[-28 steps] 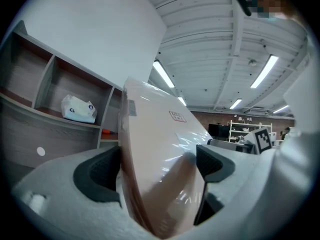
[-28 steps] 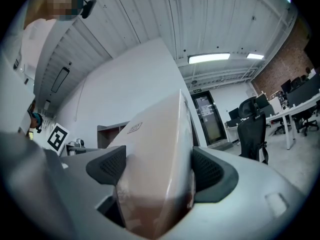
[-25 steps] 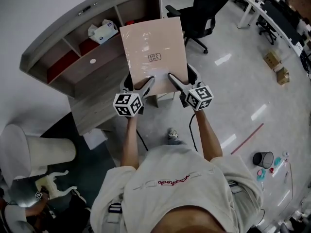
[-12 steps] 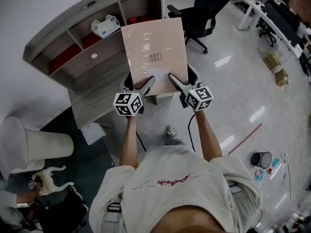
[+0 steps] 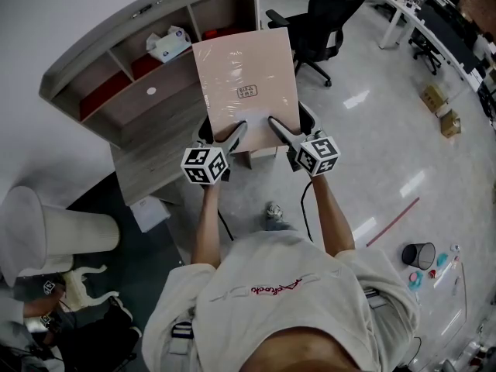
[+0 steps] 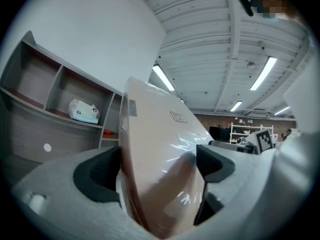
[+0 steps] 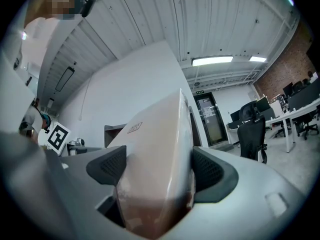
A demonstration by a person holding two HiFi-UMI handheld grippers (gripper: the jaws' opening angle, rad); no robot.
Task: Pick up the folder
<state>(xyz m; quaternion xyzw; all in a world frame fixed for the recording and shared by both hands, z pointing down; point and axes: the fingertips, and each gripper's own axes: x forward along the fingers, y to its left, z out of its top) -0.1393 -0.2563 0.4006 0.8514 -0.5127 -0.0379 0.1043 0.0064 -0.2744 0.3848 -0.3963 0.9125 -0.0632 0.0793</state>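
Note:
A pale pink folder (image 5: 246,87) with a small label is held up in the air in front of me, its lower edge clamped by both grippers. My left gripper (image 5: 226,137) is shut on its lower left part, my right gripper (image 5: 285,132) on its lower right part. In the left gripper view the folder (image 6: 160,164) stands edge-on between the two dark pads (image 6: 97,176). The right gripper view shows the folder (image 7: 155,169) pinched the same way between its pads (image 7: 212,171).
A curved grey wooden shelf unit (image 5: 143,103) stands below and left of the folder, with a tissue box (image 5: 169,44) in one cubby. A black office chair (image 5: 322,22) is behind, a white cylinder (image 5: 54,231) at the left, a black bin (image 5: 419,255) at the right.
The folder and both grippers stay as they were. The view has shifted slightly over the shelf unit, and the person at the lower left has moved.

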